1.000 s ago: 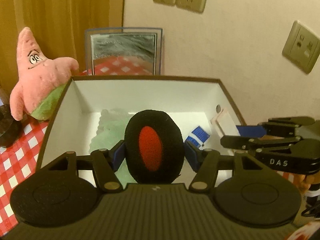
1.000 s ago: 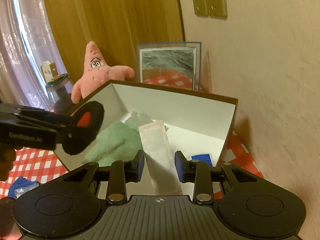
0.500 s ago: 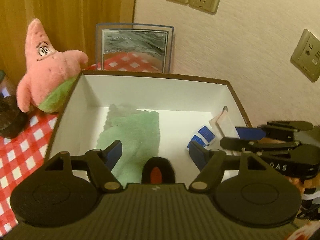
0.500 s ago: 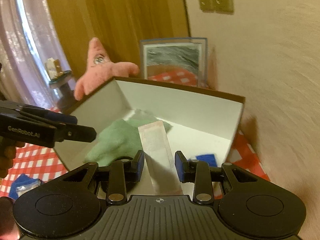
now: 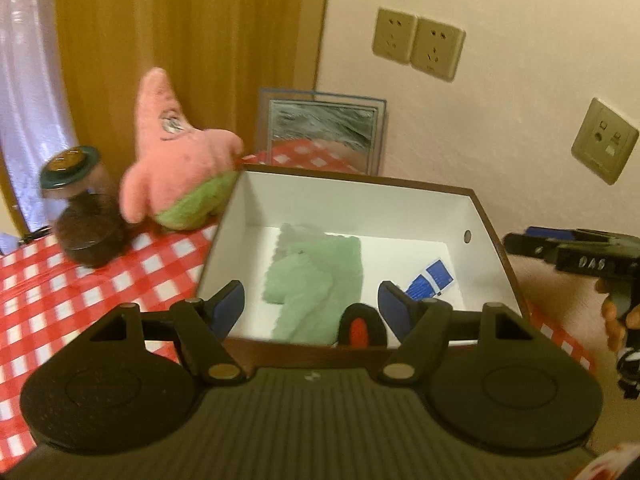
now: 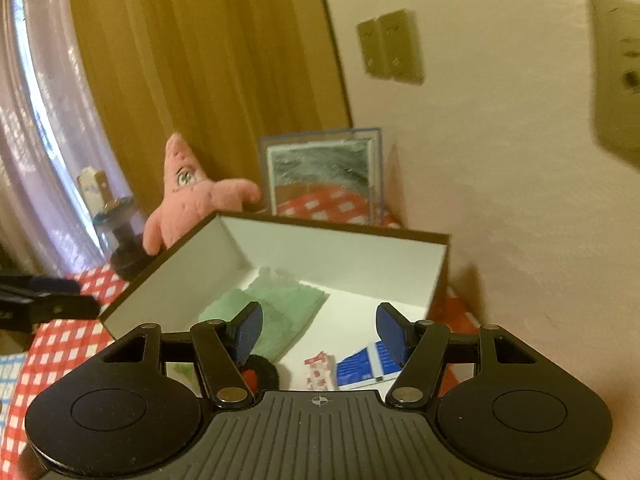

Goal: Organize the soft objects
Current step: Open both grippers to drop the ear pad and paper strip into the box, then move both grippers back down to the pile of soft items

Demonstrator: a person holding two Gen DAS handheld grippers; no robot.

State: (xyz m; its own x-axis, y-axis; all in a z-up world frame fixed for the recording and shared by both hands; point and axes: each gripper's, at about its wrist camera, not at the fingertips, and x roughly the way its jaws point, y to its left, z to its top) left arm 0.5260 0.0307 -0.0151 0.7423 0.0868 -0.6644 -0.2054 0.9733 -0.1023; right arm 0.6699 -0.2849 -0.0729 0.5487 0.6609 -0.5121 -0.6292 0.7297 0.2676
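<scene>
While both grippers hang above the near edge of the open box [image 5: 360, 204], neither holds anything. The left gripper [image 5: 310, 308] has its blue-padded fingers [image 5: 228, 304] spread wide, and the right gripper [image 6: 318, 326] likewise shows its fingers [image 6: 390, 330] set far apart with only air between them.

Inside the white-lined, brown-edged box, a green cloth [image 5: 316, 280] lies crumpled on the floor toward the left. A black plush pad with a red centre [image 5: 362, 330] rests against the near wall, just beside the cloth's near end. To the right lies a blue and white packet [image 5: 430, 284], and the right wrist view shows a small red-and-white printed sachet [image 6: 319, 372] just beside that packet, between it and the black pad.

Outside the box, a pink starfish plush toy [image 5: 176, 160] with green shorts sits on the red-and-white checked worktop [image 5: 60, 288], touching or nearly touching the box's far left corner. A dark jar with a teal lid [image 5: 78, 208] stands to its left. A framed picture [image 5: 324, 132] leans against the wall behind the box, beside a mustard curtain [image 5: 180, 32]. Wall sockets [image 5: 418, 48] sit above.
</scene>
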